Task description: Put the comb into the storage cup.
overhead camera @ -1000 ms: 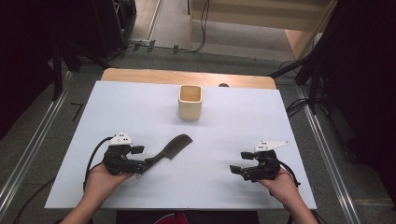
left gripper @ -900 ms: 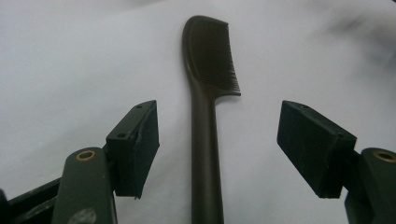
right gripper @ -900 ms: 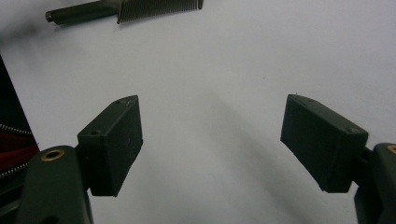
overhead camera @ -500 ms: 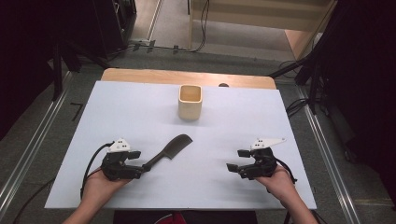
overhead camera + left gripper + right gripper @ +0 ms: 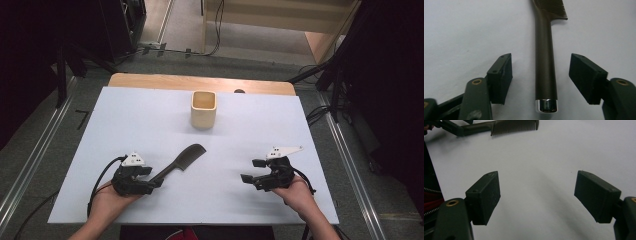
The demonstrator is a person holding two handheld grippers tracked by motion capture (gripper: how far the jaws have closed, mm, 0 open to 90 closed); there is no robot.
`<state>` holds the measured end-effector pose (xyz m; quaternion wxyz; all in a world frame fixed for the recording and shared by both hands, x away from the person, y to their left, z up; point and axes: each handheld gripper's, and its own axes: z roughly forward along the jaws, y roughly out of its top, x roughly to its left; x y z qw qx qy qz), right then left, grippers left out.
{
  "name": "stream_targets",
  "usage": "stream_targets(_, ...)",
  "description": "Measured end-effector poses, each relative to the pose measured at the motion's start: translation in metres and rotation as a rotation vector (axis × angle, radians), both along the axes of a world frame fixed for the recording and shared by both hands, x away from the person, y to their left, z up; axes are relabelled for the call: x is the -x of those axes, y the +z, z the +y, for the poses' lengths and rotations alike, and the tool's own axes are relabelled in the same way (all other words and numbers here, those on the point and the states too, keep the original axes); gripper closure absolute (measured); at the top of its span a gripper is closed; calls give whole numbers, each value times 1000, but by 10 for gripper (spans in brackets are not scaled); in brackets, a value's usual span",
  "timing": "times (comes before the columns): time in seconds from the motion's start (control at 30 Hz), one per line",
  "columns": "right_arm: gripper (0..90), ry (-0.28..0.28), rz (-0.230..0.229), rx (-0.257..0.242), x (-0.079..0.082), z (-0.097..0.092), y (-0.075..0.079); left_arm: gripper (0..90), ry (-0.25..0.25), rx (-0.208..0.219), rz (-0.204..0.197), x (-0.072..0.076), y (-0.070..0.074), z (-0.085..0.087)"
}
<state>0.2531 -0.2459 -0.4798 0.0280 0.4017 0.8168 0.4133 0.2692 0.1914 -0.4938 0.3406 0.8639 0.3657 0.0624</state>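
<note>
1. We see the comb [image 5: 545,62] lying flat on the white tabletop [image 5: 125,115], on the near-left side of the wooden cup [image 5: 204,109] and well apart from it, its toothed head pointing toward the cup.
2. The left claw [image 5: 541,77] straddles the comb's handle; its jaws have just been closing, yet the pads have not reached the handle – released, gripping nothing.
3. Risk: the handle sits nearer one pad, so that pad may push it sideways first and the comb could skate or swivel on the smooth sheet.
4. Risk: gripped so near the metal end cap, the long head may droop or twist on lifting.
5. The right claw [image 5: 260,172] hovers with jaws spread and nothing in them, near-right of the cup.
6. The cup stands upright, open-topped – it looks empty, though its floor is hard to make out.
</note>
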Motion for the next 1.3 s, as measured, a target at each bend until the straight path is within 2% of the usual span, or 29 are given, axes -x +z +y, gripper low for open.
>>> stream_targets(0.17,190,-1,0,-2,-1,0,0,404,0,-11,-26,2,-2,-2)
stream_targets(0.33,189,0,0,2,0,0,0,404,16,-2,-52,6,-5,-2)
stream_targets(0.5,190,0,-3,2,0,0,0,414,31,-21,-77,9,-6,-4)
stream_targets(0.63,190,-2,-2,2,0,0,0,459,43,-23,-98,11,-7,-4)
stream_targets(0.8,190,-2,-3,3,0,0,0,527,60,-22,-98,11,-7,-3)
stream_targets(0.97,189,-2,-3,3,0,0,0,574,58,-53,-130,15,-7,-7)
stream_targets(1.13,190,-1,-3,3,0,0,0,668,58,-49,-118,15,-7,-7)
stream_targets(1.23,190,0,-3,3,0,0,0,694,45,-54,-117,15,-7,-8)
stream_targets(1.3,190,0,-3,4,0,0,0,720,47,-58,-102,15,-5,-8)
